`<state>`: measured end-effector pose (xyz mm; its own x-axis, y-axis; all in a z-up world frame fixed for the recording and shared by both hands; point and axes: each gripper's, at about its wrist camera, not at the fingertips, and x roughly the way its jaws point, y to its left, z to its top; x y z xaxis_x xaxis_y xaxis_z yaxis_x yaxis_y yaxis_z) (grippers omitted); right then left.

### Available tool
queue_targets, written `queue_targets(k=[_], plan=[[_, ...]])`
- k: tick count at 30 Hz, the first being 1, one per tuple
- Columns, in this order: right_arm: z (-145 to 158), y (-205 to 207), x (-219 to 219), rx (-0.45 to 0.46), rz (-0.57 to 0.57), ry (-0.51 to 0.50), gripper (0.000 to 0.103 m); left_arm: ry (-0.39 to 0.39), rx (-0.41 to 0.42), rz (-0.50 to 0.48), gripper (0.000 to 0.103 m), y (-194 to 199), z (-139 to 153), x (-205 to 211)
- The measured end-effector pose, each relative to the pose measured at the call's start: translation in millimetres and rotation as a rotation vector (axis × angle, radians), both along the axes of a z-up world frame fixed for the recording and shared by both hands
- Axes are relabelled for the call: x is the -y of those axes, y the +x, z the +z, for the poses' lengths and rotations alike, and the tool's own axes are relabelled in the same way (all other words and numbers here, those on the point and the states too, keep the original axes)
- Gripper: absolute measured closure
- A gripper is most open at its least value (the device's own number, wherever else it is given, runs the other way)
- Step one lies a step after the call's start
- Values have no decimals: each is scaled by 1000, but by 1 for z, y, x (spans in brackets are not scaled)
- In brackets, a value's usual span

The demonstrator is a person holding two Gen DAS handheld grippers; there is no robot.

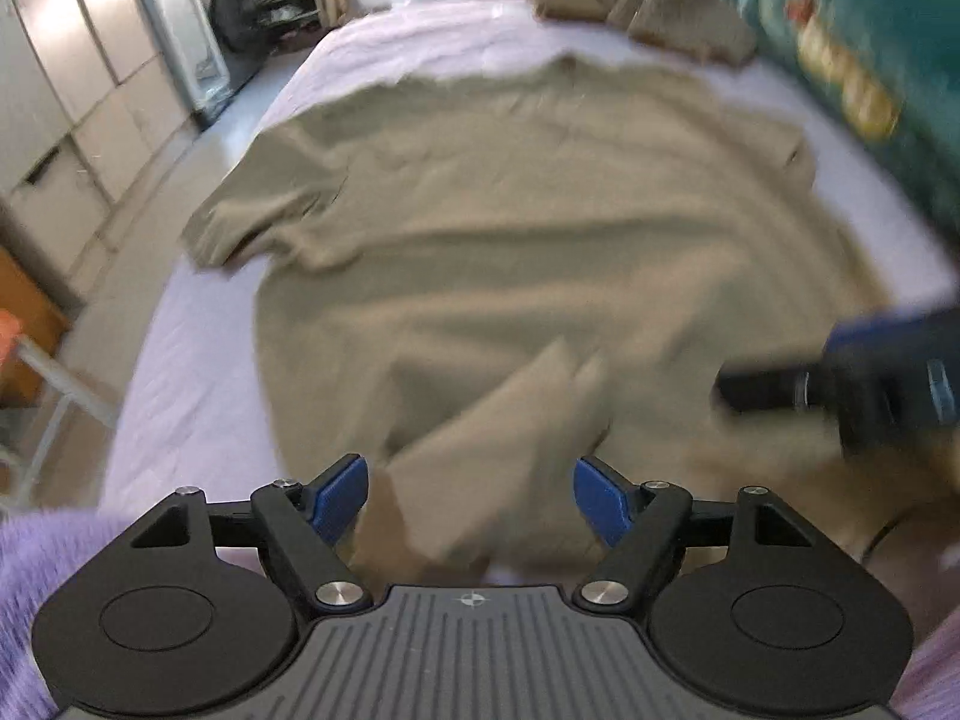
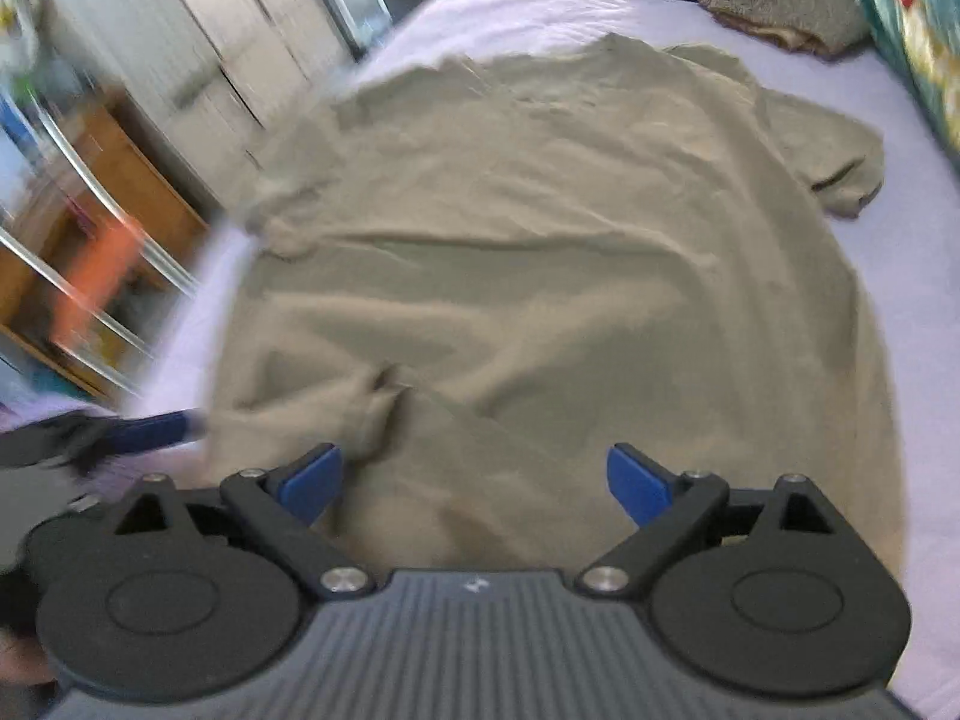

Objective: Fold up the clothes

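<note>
Both of my black two-finger grippers with blue pads are tilting steeply down over a khaki short-sleeved cotton T-shirt (image 1: pixel 540 228), which is lying spread across a pale lilac bed sheet (image 1: pixel 198 360). Left gripper (image 1: pixel 471 495) is standing wide, a turned-up hem flap between its pads, untouched. Right gripper (image 2: pixel 474 480) is gaping wider over the near hem, gripping nothing.

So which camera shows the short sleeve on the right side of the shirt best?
The right wrist view. There the right sleeve lies in full on the lilac sheet, cuff and all, fairly sharp. In the left wrist view the same sleeve sits near the edge, small and blurred, beside the teal pillow.
</note>
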<state>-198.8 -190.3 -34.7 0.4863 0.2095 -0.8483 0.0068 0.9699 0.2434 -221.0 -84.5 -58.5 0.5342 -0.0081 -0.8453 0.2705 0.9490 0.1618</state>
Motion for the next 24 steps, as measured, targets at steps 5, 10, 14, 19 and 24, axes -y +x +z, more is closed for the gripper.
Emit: queue_targets(k=[5,10,14,19,24], plan=[[-3,12,-13,32,94,-241,7,102,-62,45,26,20,-19,-4],[-27,16,10,74,82,-217,7,296,10,-58,25,22,-29,32],[-38,17,34,46,40,-94,7,352,21,-117,26,22,-26,41],[-37,20,65,70,-67,54,7,149,-119,-46,78,32,-11,11],[-52,19,87,45,-104,167,7,164,-191,-38,88,22,4,2]])
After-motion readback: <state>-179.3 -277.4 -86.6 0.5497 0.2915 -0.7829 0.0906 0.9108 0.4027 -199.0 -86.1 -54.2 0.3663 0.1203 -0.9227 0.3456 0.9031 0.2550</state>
